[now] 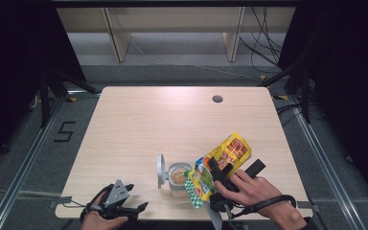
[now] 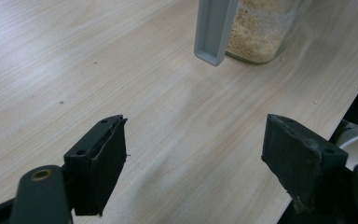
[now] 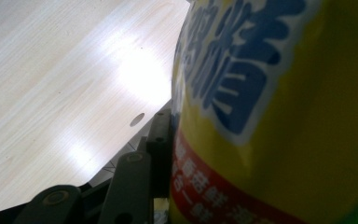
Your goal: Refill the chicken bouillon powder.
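Yellow glossy snack bag [image 3: 279, 116] with blue lettering and a red band sits right against the lens in the right gripper view, pinched by the right tongs [image 1: 216, 179]; one black jaw presses flat on its side, the other is hidden behind the bag. In the high view the bag [image 1: 226, 158] is held above the counter's near right part, long axis diagonal, printed end pointing up and away to the right, lower end with a green-checked edge down over the jar's mouth. Clear plastic jar [image 1: 178, 178] with pale crumbly contents stands upright on the light wooden counter [image 1: 172, 120], just left of the bag, its grey flip lid [image 1: 161, 170] open and standing on the left side. Left tongs [image 1: 136, 201] rest at the counter's near left edge, well apart from the jar, jaws spread wide with nothing between them. Left gripper view looks across bare wood at the jar [image 2: 261, 32] and lid [image 2: 214, 30].
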Tool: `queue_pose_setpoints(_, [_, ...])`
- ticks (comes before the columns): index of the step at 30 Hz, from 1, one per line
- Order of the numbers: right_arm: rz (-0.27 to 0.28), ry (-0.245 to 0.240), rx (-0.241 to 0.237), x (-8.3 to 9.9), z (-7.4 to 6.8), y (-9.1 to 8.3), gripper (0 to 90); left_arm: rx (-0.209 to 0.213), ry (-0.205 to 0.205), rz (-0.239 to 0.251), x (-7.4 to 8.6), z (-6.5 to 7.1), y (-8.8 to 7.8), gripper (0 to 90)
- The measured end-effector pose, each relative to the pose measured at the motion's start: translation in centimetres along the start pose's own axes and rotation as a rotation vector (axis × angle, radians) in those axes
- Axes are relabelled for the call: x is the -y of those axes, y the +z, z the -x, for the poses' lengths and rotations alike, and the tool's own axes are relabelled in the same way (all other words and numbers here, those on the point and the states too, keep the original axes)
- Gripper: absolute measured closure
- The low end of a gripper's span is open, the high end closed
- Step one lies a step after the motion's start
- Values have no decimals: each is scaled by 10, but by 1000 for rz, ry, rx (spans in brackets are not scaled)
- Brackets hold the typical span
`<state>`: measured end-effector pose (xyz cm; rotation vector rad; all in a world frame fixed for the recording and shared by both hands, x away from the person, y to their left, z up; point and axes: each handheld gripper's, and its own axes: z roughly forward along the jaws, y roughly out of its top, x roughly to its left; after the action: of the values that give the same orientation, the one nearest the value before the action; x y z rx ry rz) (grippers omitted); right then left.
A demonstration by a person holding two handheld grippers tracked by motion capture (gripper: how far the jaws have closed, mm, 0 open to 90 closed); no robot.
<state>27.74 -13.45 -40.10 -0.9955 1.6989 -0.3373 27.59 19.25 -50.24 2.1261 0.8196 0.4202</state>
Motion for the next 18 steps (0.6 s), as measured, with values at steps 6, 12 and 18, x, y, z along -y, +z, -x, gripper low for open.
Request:
queue_pose_setpoints(6, [-3, 39, -2, 1, -4, -1, 661, -4, 3, -2, 0, 0, 0, 212])
queue_pose_setpoints(12, [17, 86, -1, 3, -8, -1, 663, -6, 2, 0, 0, 0, 0, 212])
queue_pose_setpoints(18, [6, 162, 16, 2, -15, -3, 664, 4, -11, -4, 0, 0, 0, 212])
